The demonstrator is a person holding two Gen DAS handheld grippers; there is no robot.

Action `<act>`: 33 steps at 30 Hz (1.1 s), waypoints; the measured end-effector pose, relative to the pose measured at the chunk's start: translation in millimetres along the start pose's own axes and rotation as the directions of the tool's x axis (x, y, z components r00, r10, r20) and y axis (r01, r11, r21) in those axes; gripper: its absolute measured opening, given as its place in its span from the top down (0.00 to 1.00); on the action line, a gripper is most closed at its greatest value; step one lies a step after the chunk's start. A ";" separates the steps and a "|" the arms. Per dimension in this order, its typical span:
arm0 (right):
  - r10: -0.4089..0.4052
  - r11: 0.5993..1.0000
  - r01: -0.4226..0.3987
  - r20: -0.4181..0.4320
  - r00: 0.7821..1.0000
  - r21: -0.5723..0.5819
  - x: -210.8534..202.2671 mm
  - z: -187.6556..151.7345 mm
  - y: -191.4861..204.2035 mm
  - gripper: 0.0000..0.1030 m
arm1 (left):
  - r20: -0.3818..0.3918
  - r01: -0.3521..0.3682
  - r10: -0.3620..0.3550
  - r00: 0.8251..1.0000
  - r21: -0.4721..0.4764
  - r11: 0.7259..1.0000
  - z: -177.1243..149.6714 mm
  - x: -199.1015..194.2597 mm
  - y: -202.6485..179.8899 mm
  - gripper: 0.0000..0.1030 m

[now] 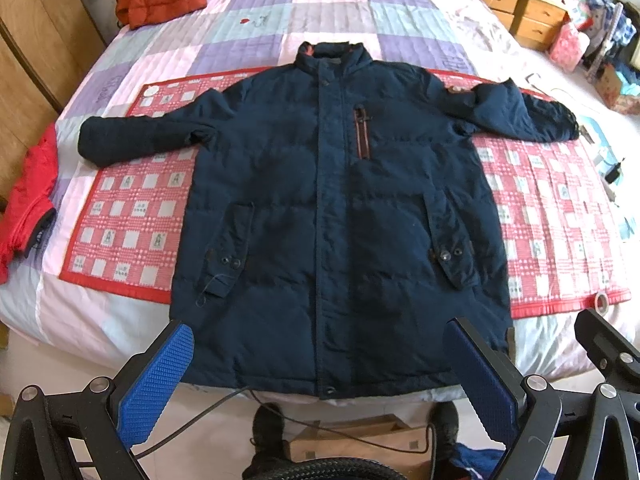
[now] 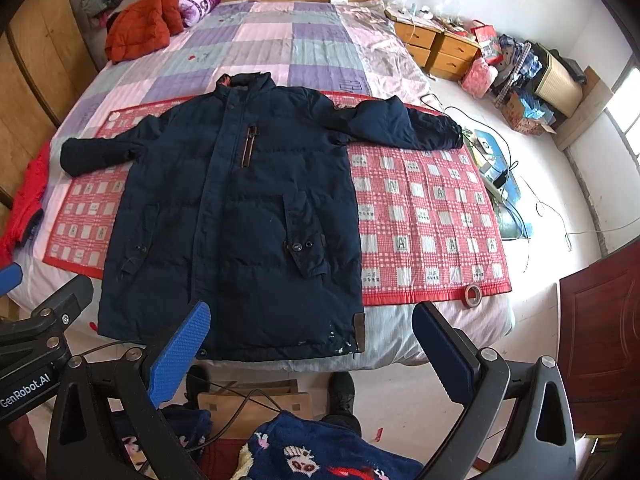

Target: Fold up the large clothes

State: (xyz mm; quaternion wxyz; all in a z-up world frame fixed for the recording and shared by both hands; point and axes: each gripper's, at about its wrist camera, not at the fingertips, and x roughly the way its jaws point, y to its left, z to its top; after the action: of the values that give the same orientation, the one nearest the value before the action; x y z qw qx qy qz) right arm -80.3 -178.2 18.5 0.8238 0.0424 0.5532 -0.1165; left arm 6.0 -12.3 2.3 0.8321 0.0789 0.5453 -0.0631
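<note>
A large navy padded jacket point(image 1: 320, 184) point(image 2: 232, 216) lies face up on the bed, zipped, collar at the far end, both sleeves spread out to the sides. Its hem hangs over the near bed edge. My left gripper point(image 1: 320, 336) hovers open above the hem, blue pads wide apart, holding nothing. My right gripper point(image 2: 312, 320) is also open, above the jacket's lower right corner and clear of it. The right sleeve point(image 2: 400, 124) is bunched near the shoulder.
A red checked mat point(image 2: 424, 216) lies under the jacket on a patchwork quilt point(image 2: 280, 48). A tape roll point(image 2: 473, 295) sits at the mat's near edge. An orange jacket point(image 2: 136, 28) is at the headboard, a red garment point(image 1: 28, 200) at the left edge. Shoes and a box lie below.
</note>
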 end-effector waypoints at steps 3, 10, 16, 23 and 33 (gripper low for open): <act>0.001 1.000 -0.001 -0.001 1.000 0.000 -0.5 -0.7 0.1 0.00 | 0.003 0.001 -0.001 1.000 0.000 1.000 -0.4 -0.1 0.1 0.01; 0.001 1.000 -0.001 0.002 1.000 0.000 -1.6 -1.2 0.5 0.00 | 0.006 0.003 -0.003 1.000 -0.001 1.000 -2.7 -6.4 -1.9 0.01; 0.002 1.000 -0.002 0.002 1.000 0.000 -2.1 -0.8 0.1 0.00 | 0.006 0.005 -0.005 1.000 -0.003 1.000 -2.8 -6.6 -1.9 0.01; 0.002 1.000 -0.002 0.002 1.000 0.002 -2.0 -1.0 0.9 0.00 | 0.009 0.009 -0.009 1.000 -0.004 1.000 -1.8 -9.8 -11.1 0.01; 0.004 1.000 -0.004 -0.004 1.000 0.000 0.5 0.3 1.4 0.00 | 0.005 0.015 -0.015 1.000 -0.012 1.000 -1.5 -10.5 -14.4 0.01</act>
State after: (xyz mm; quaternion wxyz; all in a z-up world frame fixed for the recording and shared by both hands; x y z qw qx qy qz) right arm -79.6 -177.0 18.1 0.8230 0.0438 0.5545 -0.1147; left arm -2.2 -25.9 10.4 0.8335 0.0698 0.5441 -0.0664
